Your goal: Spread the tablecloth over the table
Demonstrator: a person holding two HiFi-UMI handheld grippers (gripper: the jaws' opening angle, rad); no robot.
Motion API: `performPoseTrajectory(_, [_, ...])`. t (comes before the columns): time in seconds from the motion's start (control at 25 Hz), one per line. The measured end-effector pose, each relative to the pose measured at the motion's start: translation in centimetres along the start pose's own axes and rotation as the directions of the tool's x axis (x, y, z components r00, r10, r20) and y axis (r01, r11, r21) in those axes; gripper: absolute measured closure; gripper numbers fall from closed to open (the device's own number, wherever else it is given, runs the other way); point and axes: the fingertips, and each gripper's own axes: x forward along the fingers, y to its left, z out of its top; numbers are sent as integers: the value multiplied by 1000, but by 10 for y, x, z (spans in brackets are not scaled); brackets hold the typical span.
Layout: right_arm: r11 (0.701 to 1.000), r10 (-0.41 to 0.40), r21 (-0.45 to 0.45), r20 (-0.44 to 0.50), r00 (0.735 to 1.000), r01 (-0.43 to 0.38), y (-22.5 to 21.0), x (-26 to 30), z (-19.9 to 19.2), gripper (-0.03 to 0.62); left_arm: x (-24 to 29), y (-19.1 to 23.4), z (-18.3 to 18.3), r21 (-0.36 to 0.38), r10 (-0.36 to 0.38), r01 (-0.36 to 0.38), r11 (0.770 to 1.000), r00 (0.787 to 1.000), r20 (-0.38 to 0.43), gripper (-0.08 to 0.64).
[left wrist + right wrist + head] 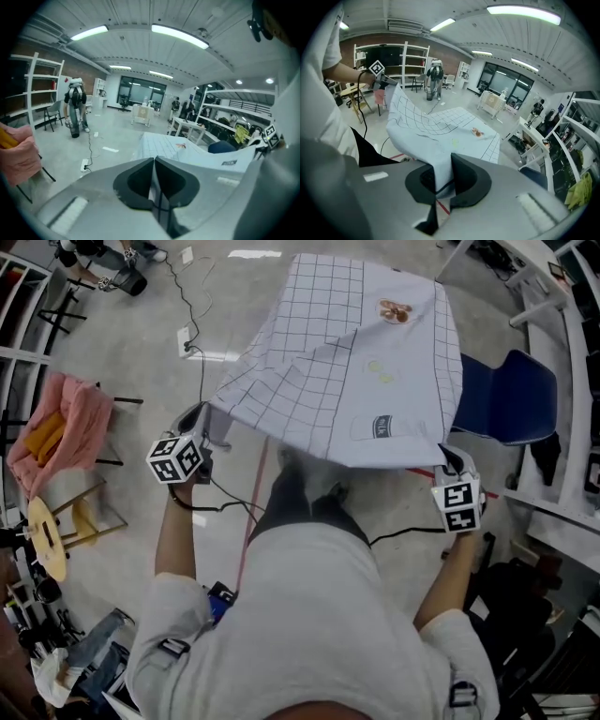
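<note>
A white tablecloth (347, 362) with a dark grid and a small printed figure hangs spread out in front of me, held by its two near corners. My left gripper (208, 420) is shut on the near left corner, my right gripper (448, 456) on the near right one. The left gripper view shows the left gripper (153, 180) with its pads pressed on a thin fold of tablecloth (164, 150). The right gripper view shows the right gripper (443, 180) clamping a thicker bunch of tablecloth (436, 126). Whatever lies under the cloth is hidden.
A blue chair (511, 395) stands right of the cloth, with white shelving (562, 352) behind it. At left, a pink cloth (70, 423) is draped on a rack. A power strip (185, 338) and cable lie on the floor. The person's legs are just below the cloth's near edge.
</note>
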Motion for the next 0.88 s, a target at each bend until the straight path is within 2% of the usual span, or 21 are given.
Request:
performPoseTrajectory(0.16, [1000, 28, -2, -51, 998, -28, 11, -1, -28, 584, 9, -27, -36, 36, -76, 80, 996, 991, -112, 537])
performPoseTrajectory(0.32, [997, -45, 65, -86, 995, 50, -13, -26, -62, 584, 11, -37, -52, 11, -109, 112, 994, 983, -151, 537])
performPoseTrajectory(0.48, [979, -96, 168, -105, 990, 112, -33, -37, -91, 584, 23, -46, -61, -1, -158, 161, 987, 969, -190, 537])
performPoseTrajectory(0.68, [981, -53, 180, -75, 996, 66, -9, -21, -87, 584, 30, -64, -76, 56, -177, 197, 979, 951, -253, 537])
performPoseTrajectory(0.76, [983, -31, 180, -59, 998, 41, 2, -12, -81, 581, 28, -71, -86, 95, -194, 232, 968, 934, -301, 537])
performPoseTrajectory(0.88, [987, 24, 159, -48, 999, -16, 14, -2, -75, 450, 23, -77, -98, 153, -224, 299, 942, 898, -378, 481])
